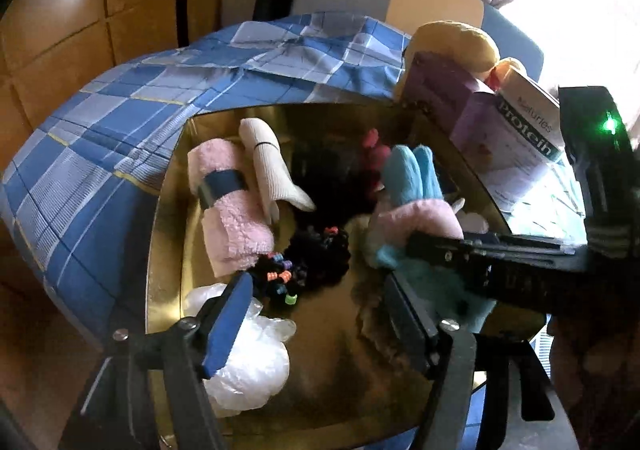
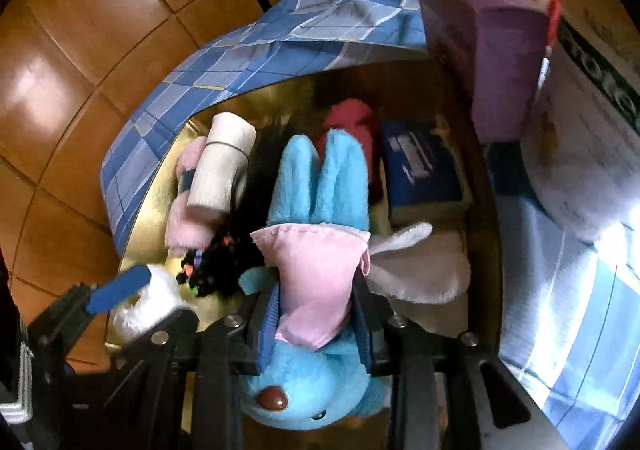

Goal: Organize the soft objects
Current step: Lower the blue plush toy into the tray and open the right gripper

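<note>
In the middle of the right wrist view, the right claw [image 2: 316, 324] is squeezing the blue bunny [image 2: 320, 177] by its pink dress, holding it over the gold box [image 2: 160, 185]. In the lower middle of the left wrist view, the left claw [image 1: 316, 314] is hanging open with nothing in it. The bunny could land on the black hair ties [image 1: 316, 254] and tangle, because they are lying right under it.
</note>
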The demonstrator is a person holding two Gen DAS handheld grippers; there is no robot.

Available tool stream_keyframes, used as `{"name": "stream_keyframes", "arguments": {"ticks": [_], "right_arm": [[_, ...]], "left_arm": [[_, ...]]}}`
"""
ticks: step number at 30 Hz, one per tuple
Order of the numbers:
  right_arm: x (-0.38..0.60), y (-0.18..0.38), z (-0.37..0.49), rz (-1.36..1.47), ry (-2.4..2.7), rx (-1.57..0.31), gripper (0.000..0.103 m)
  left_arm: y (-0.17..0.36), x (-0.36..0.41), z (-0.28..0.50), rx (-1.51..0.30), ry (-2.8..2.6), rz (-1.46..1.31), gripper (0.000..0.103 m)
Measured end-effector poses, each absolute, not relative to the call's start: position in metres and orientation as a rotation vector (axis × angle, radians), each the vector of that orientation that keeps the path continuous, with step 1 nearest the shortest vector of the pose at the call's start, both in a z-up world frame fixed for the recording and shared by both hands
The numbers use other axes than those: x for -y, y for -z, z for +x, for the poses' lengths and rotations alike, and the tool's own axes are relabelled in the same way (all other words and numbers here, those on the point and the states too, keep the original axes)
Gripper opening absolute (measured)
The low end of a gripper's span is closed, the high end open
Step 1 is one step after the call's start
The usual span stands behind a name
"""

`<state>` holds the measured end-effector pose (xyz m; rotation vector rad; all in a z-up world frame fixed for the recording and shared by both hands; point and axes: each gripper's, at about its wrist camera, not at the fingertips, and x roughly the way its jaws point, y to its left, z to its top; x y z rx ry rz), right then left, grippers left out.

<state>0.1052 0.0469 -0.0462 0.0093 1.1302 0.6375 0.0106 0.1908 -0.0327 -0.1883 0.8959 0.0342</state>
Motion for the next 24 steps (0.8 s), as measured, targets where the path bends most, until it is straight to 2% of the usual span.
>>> {"name": "stream_keyframes", "arguments": {"ticks": [3, 5, 9, 11, 17, 22, 24], "right_arm": [[-0.053, 0.047, 0.109, 0.007, -0.616, -1.119, 0.032], [-0.058, 0.046, 0.112, -0.004, -0.598, -1.105, 0.032], [-0.062, 0.040, 0.114, -0.005, -0.590, -1.076, 0.035], [-0.060, 0.038, 0.111, -0.005, -0.590, -1.064, 0.037], [-0.052, 0.031, 0.104, 0.022, -0.572, -1.047, 0.043], [-0.046, 0.023, 0.098, 0.036, -0.557, -1.012, 0.045], [-0.044, 0.020, 0.095, 0.039, -0.549, -0.991, 0.052]], "left_arm": [[0.028, -0.189, 0.010, -0.883, -0.044, -0.189, 0.074], [0.023, -0.188, 0.007, -0.868, -0.058, -0.188, 0.083], [0.013, -0.190, 0.003, -0.833, -0.085, -0.189, 0.088], [0.010, -0.190, 0.002, -0.822, -0.097, -0.185, 0.095], [0.005, -0.189, -0.002, -0.801, -0.121, -0.185, 0.101], [0.003, -0.187, -0.006, -0.788, -0.145, -0.181, 0.103], [0.002, -0.186, -0.006, -0.787, -0.154, -0.180, 0.103]]}}
